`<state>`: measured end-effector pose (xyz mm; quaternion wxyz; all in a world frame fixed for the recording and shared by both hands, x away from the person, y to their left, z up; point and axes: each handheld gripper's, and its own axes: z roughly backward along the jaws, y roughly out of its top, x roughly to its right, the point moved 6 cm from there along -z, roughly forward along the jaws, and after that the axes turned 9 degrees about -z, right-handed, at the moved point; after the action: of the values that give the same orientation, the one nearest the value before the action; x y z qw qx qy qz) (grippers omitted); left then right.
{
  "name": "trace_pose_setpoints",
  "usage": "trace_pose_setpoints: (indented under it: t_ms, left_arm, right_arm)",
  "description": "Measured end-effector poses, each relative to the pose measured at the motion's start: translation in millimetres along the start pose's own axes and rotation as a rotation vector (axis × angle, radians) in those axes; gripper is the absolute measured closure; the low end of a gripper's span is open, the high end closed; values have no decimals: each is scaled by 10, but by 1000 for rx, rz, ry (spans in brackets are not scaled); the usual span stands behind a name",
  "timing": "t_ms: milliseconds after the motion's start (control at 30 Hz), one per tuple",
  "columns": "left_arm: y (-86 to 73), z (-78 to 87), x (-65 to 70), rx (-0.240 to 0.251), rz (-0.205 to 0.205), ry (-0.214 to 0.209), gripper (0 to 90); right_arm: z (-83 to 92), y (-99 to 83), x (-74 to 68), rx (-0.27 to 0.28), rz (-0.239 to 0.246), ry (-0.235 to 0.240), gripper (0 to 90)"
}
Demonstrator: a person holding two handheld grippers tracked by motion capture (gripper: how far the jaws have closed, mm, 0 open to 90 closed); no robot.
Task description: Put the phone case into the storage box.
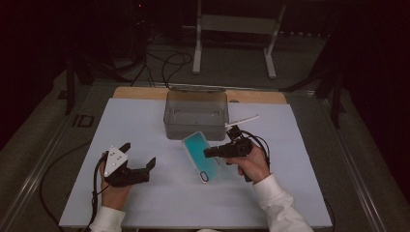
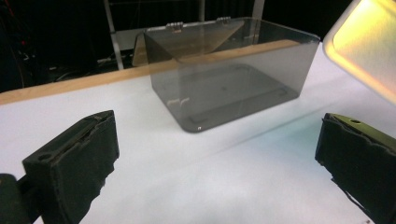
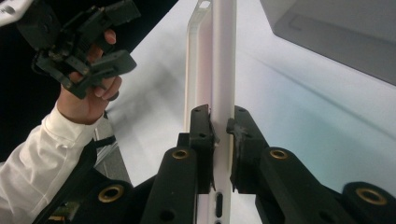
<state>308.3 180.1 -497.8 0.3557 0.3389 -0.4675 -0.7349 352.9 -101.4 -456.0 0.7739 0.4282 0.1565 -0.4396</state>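
- The right gripper is clamped on a phone case. Its two jaws squeeze the thin edge of the case, one on each side, near the end with the little slot.
- From those jaws the phone case sticks straight out ahead, long and thin, edge-on. In the high view its long side runs from near the box down toward the person.
- The case is off the table at the held part. I cannot tell if its far end touches the white mat.
- The left gripper has its jaws wide apart, with nothing between them. The case is off to its right side, near but not touching. In the left gripper view a corner of the case glows at the top right.
- So the right hand has the case, and the left one is free.
- The clear grey box is open on top and looks empty. It sits just past the far end of the case, ahead of the left gripper too.
- The case looks blue-green with a pale rim from above, and it has a small round-ended hole for the camera near one end.
- I think the case goes in the box next, so it must lift and go forward.
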Motion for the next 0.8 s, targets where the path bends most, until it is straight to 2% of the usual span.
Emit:
trace_pose_setpoints:
  t_ms: [300,600,800]
  left_arm:
    - [-100,92,-89,-4,9,39,4]
    - [-151,111,-117,-14,17,51,4]
    - [-179,106,-133,-29,29,55,4]
  right_arm:
    - [-25,41,-59,4,4,-1,816]
    - [2,133,-106,17,2,-10,816]
    - [18,176,-80,25,-13,-15,815]
